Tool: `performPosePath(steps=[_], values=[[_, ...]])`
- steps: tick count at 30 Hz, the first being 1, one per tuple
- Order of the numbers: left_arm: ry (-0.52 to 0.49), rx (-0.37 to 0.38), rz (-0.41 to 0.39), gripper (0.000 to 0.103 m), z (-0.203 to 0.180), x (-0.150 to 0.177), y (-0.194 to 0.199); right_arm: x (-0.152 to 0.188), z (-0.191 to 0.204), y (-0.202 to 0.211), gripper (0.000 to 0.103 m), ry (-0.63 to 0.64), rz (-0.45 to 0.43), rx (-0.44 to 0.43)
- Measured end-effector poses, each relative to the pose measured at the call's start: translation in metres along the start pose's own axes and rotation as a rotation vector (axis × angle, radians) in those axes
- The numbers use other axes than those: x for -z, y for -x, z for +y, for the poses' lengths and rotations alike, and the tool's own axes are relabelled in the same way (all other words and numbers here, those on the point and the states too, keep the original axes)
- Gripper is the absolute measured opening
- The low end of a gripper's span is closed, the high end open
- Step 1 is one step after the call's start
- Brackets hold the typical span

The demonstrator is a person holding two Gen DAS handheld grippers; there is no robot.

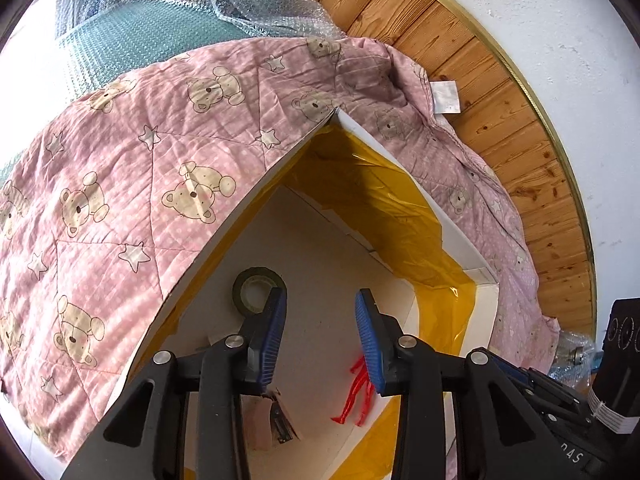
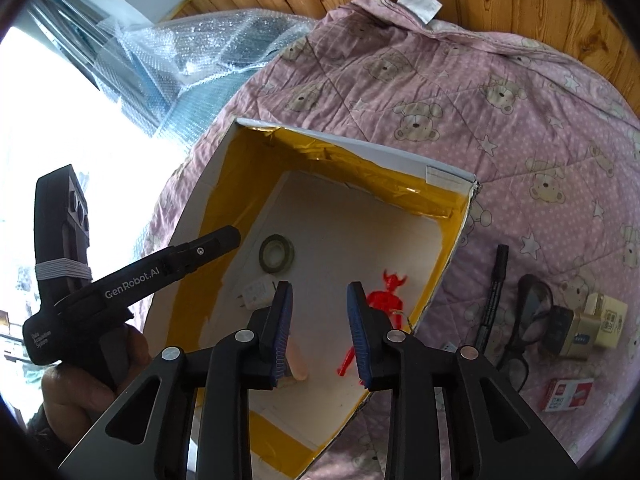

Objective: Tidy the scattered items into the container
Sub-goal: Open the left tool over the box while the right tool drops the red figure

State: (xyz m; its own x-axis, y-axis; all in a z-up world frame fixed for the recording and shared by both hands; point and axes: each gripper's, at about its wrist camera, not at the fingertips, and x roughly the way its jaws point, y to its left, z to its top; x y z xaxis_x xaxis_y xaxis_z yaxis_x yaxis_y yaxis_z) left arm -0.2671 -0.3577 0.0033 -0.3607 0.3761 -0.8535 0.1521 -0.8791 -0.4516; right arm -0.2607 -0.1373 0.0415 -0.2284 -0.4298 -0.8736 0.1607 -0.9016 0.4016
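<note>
A white box (image 2: 360, 156) lined with yellow tape lies open on a pink bear quilt (image 2: 500, 92). Inside it are a tape roll (image 2: 276, 255), a red figure (image 2: 384, 300), a white plug (image 2: 258, 292) and a pinkish block (image 2: 298, 364). Both grippers hang above the box, open and empty: my right gripper (image 2: 320, 332), and my left gripper (image 1: 322, 340), whose body (image 2: 132, 280) shows at the box's left wall. The roll (image 1: 259, 289) and red figure (image 1: 358, 392) also show in the left wrist view. Outside, to the right, lie a black pen (image 2: 494, 292), glasses (image 2: 524, 320), a gold charger (image 2: 592, 324) and a small red-white box (image 2: 568, 394).
Bubble wrap (image 2: 192, 52) is piled beyond the quilt's far left. A wooden panel (image 1: 512, 112) borders the quilt along a white wall. A hand (image 2: 80, 384) holds the left gripper's handle. A white label (image 2: 420, 2) sticks out from the quilt's far edge.
</note>
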Motion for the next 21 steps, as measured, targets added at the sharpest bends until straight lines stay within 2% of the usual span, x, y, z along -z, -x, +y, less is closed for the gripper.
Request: performPosePath(steps=[2,5,10,16,21], values=[[0.011,0.023,0.002,0.038,0.001,0.002,0.003,0.003,0.001,0.001,0.031,-0.003,0.002,-0.003],[0.008,0.025,-0.023,0.047,0.000,0.002,0.008,0.007,0.000,0.002,0.031,-0.009,0.002,0.000],[0.015,0.025,-0.032,0.046,0.006,-0.001,0.013,0.016,-0.004,0.008,0.032,-0.027,0.001,0.005],[-0.017,0.017,-0.026,0.046,-0.004,0.007,0.017,0.030,-0.007,0.018,0.032,-0.035,-0.010,-0.008],[-0.068,-0.012,-0.016,0.046,-0.031,0.027,0.024,0.045,-0.006,0.034,0.032,-0.018,-0.032,-0.041]])
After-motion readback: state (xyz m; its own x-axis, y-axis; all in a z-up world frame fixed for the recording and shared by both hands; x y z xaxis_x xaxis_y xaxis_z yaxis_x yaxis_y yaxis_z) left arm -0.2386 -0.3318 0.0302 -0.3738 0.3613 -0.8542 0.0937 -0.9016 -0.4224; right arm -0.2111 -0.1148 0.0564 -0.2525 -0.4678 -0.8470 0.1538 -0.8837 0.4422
